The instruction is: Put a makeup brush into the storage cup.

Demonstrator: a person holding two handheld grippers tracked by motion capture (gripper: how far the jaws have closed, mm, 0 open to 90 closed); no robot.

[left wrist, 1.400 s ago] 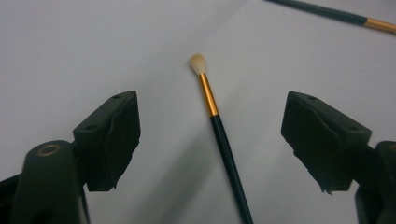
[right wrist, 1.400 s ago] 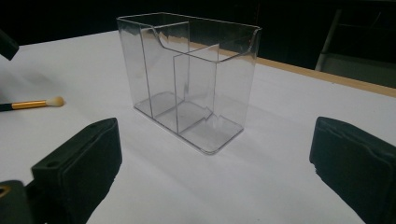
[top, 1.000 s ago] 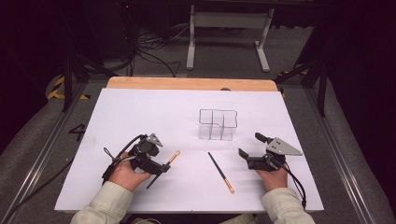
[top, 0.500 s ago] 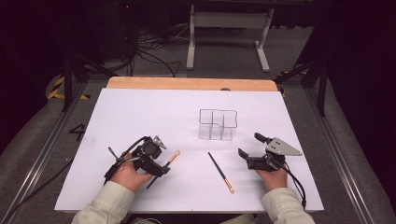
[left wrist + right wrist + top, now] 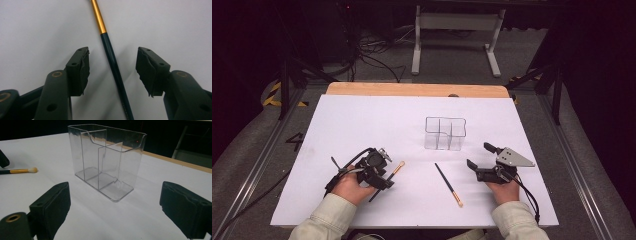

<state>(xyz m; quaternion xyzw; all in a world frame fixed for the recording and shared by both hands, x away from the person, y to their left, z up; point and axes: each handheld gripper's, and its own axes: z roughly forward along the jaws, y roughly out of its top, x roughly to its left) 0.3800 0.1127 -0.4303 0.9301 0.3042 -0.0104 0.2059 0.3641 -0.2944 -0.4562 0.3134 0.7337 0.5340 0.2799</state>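
Left tongs (image 5: 112,66) spread, straddling brush (image 5: 113,65), untouched. Right tongs (image 5: 113,212) spread, clear organizer (image 5: 106,160) ahead, apart.

Dark room, grey floor (image 5: 257,145), cables (image 5: 372,55)

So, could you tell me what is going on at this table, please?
A person holds a gripper in each hand over a white table. The left gripper is open, its jaws either side of a makeup brush that lies flat, not yet gripped. The right gripper is open too, pointed at the empty clear organizer. A second brush lies loose between the hands.
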